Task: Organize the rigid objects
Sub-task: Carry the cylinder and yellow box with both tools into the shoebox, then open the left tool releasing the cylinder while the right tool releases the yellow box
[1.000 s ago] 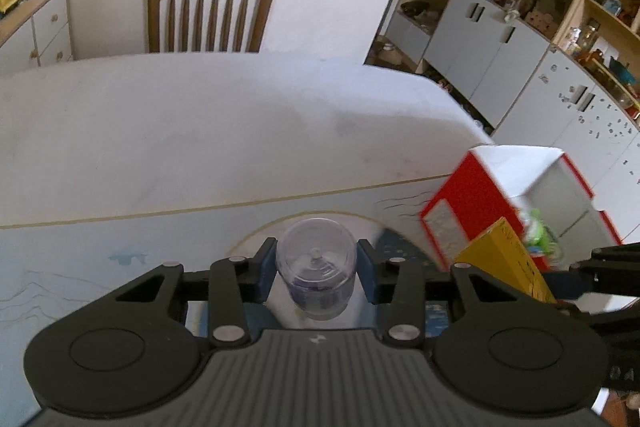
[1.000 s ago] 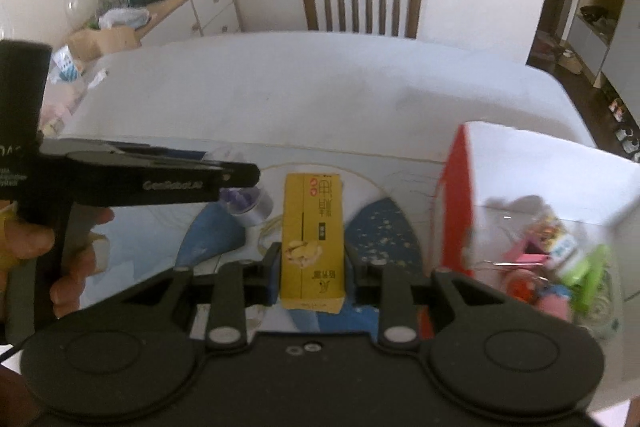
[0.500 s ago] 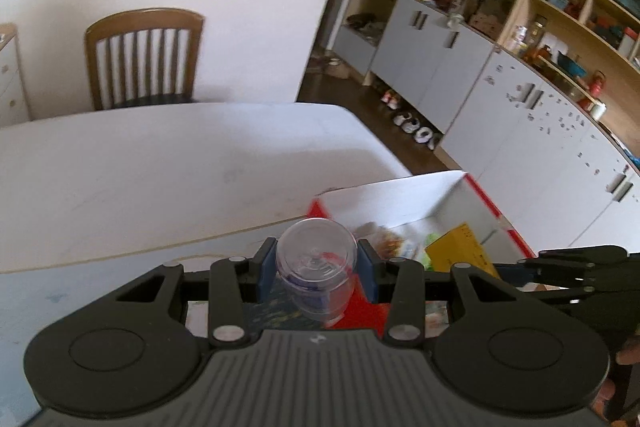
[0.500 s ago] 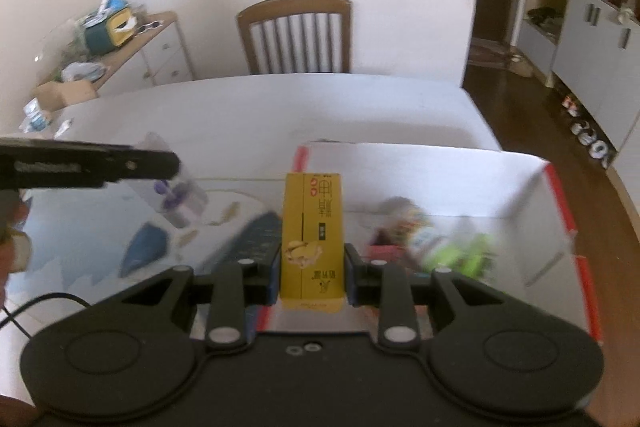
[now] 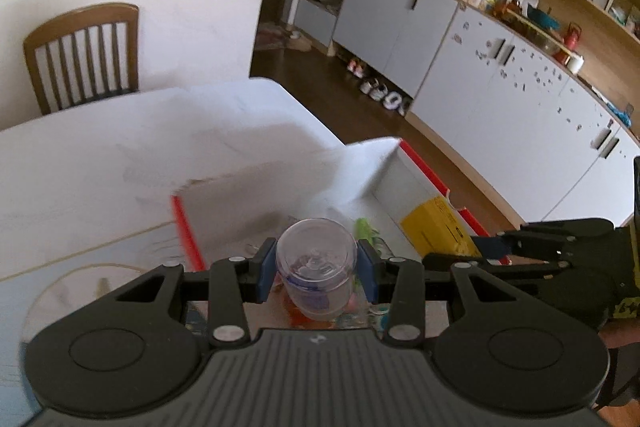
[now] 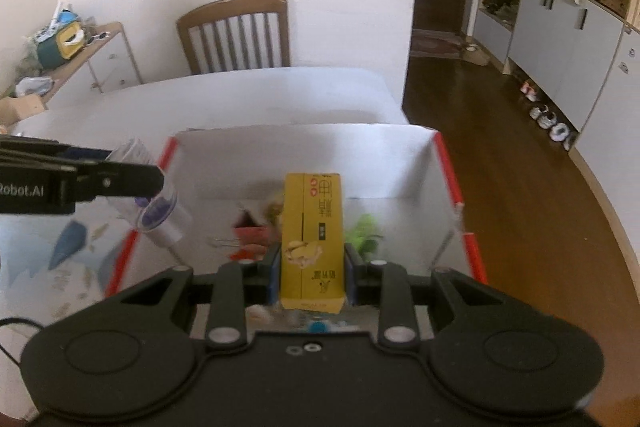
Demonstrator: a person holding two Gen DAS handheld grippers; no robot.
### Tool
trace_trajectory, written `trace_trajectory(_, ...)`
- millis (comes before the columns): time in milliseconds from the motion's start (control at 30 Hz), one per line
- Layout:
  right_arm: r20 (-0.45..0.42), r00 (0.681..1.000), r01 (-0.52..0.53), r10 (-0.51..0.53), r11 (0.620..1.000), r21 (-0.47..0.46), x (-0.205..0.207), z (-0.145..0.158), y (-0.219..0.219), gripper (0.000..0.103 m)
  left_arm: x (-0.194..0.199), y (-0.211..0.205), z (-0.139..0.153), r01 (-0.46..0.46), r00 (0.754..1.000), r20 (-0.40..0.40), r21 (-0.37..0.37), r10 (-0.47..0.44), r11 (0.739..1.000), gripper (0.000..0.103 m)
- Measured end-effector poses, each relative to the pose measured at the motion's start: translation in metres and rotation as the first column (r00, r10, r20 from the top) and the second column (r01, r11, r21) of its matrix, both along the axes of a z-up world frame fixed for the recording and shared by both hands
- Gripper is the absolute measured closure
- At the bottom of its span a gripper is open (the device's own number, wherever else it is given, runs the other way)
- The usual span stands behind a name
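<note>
My left gripper (image 5: 317,269) is shut on a small clear plastic jar (image 5: 317,275) with blue print; it hangs over the near left part of a white box with red edges (image 5: 280,183). From the right wrist view the jar (image 6: 154,201) sits at the box's left rim. My right gripper (image 6: 311,273) is shut on a tall yellow carton (image 6: 312,239), held over the middle of the same box (image 6: 304,155). The carton (image 5: 440,227) also shows in the left wrist view. Small colourful items, one green (image 6: 364,233), lie inside the box.
The box stands at the right end of a white table (image 5: 100,155) with a blue-patterned mat (image 6: 60,259). A wooden chair (image 6: 236,35) stands behind the table. White cabinets and shelves (image 5: 500,83) line the right wall across a brown floor. A sideboard (image 6: 80,51) stands far left.
Both grippers have swung right from over the mat to above the box, each keeping its object. The box's inside and the cabinets have come into view.
</note>
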State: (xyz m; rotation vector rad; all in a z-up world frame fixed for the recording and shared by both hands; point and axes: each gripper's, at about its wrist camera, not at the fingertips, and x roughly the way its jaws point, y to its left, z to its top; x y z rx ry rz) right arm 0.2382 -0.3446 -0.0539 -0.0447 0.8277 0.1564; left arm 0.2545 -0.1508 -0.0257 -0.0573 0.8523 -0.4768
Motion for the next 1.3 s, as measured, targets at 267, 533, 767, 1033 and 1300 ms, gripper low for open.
trace_trajectory(267, -0.051, 0.999, -0.012, 0.011, 1.000, -0.027, 0.019, -0.024, -0.019, 0.075, 0.023, -0.035, -0.031, 0.043, 0.993, -0.106, -0.010, -0.044, 0.999, 0.062)
trace_trajectory(533, -0.097, 0.993, -0.070, 0.064, 0.996, -0.062, 0.033, -0.046, -0.015, 0.075, 0.041, -0.048, -0.063, 0.044, 0.982, -0.187, 0.011, -0.041, 0.999, 0.063)
trace_trajectory(767, -0.137, 0.986, -0.110, 0.095, 0.989, -0.102, 0.039, -0.065, -0.009, 0.074, 0.053, -0.042, -0.066, 0.007, 0.980, -0.197, 0.002, -0.007, 1.000, 0.063)
trace_trajectory(1033, -0.144, 0.981, -0.148, 0.133, 0.984, -0.102, 0.038, -0.068, -0.004, 0.072, 0.061, -0.033, -0.079, -0.024, 0.970, -0.239, 0.081, 0.042, 0.996, 0.063)
trace_trajectory(1300, -0.120, 0.984, -0.142, 0.133, 0.987, -0.071, 0.034, -0.058, -0.010, 0.056, 0.046, -0.046, -0.085, 0.013, 0.977, -0.212, 0.165, 0.023, 0.986, 0.063)
